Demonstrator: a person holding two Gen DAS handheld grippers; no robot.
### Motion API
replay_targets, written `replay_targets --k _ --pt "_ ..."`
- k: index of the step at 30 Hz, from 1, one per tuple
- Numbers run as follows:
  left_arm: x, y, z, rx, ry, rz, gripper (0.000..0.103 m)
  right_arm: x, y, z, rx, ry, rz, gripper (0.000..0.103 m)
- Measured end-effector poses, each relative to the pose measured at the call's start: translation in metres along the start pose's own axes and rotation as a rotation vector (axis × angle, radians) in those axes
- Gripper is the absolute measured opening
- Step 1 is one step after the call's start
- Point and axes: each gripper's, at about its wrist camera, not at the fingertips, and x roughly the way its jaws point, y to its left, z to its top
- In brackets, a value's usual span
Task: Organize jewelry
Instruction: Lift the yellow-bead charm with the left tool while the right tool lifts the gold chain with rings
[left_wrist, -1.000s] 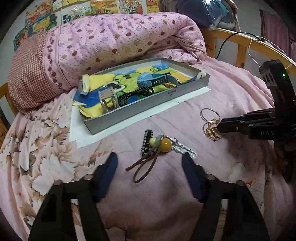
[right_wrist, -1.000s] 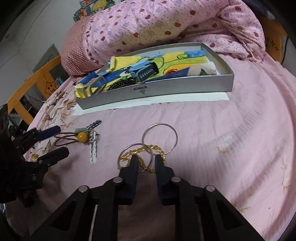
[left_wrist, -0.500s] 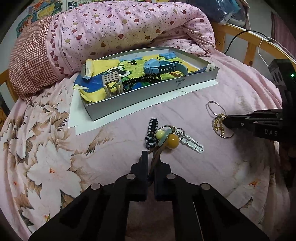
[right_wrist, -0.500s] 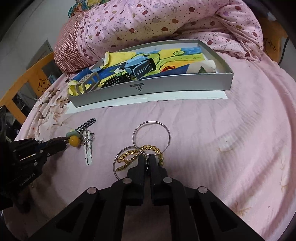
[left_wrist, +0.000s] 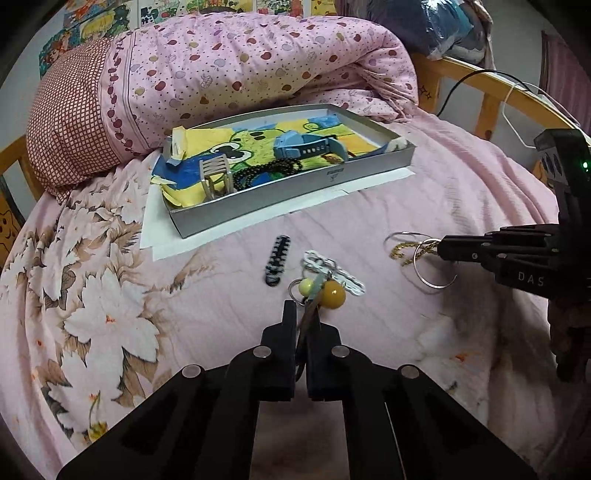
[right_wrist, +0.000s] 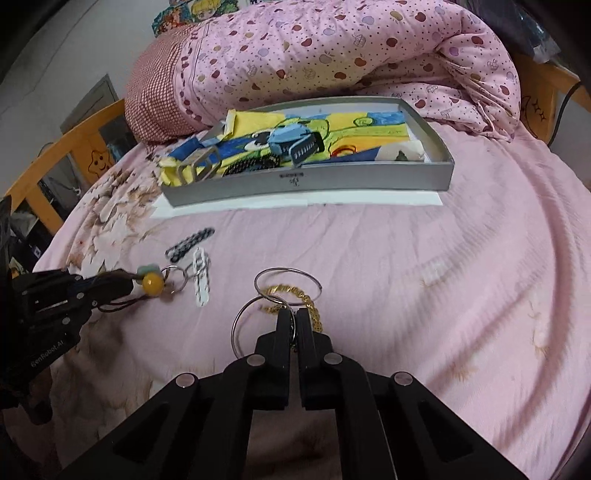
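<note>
Left tongs pinch the charm cord, right tongs the rings; either thin grip, seemingly shallow, could slip before the tray at 12 o'clock

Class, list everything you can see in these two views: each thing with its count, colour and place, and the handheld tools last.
Shallow grey cardboard tray: one, grey, on white paper on the bed.
Blue plastic watch: one, blue, in the tray.
Black bead string: one, black, in the tray.
Silver metal cuff: one, silver, tray's left end.
Beaded keyring with brown cord: one, yellow beads, cord pinched by left tool.
Gold chain on silver hoops: one chain, two hoops, pinched by right tool.
Rolled pink quilt: one, behind the tray.
Left tool: black, shut.
Right tool: black, shut.
</note>
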Motion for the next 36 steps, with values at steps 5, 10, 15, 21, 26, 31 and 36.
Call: replay_targets --k 5,10,15,21,26,31,36 --pt "-0.006 -0.009 -0.007 -0.001 0.010 -0.016 0.003 -0.004 0.002 -0.020 0.013 0.059 -0.008 0.006" --pt "-0.008 -0.014 -0.014 -0.034 0.038 -0.039 0.003 -0.009 0.002 -0.034 0.058 0.094 -0.003 0.007" --pt "-0.012 -0.020 -0.022 -0.046 0.051 -0.056 0.002 -0.009 0.006 -0.039 0.074 0.112 0.003 0.007" --pt "-0.021 -0.024 -0.029 -0.053 0.053 -0.068 0.002 -0.016 0.012 -0.047 0.075 0.125 -0.005 0.008" --pt "-0.026 -0.026 -0.036 -0.059 0.050 -0.073 0.002 -0.025 0.018 -0.053 0.077 0.121 -0.025 0.011" --pt "-0.027 -0.028 -0.039 -0.060 0.055 -0.085 0.002 -0.025 0.020 -0.057 0.087 0.133 -0.030 0.011" --pt "-0.030 -0.028 -0.040 -0.069 0.057 -0.090 0.002 -0.022 0.018 -0.058 0.126 0.136 -0.029 0.011"
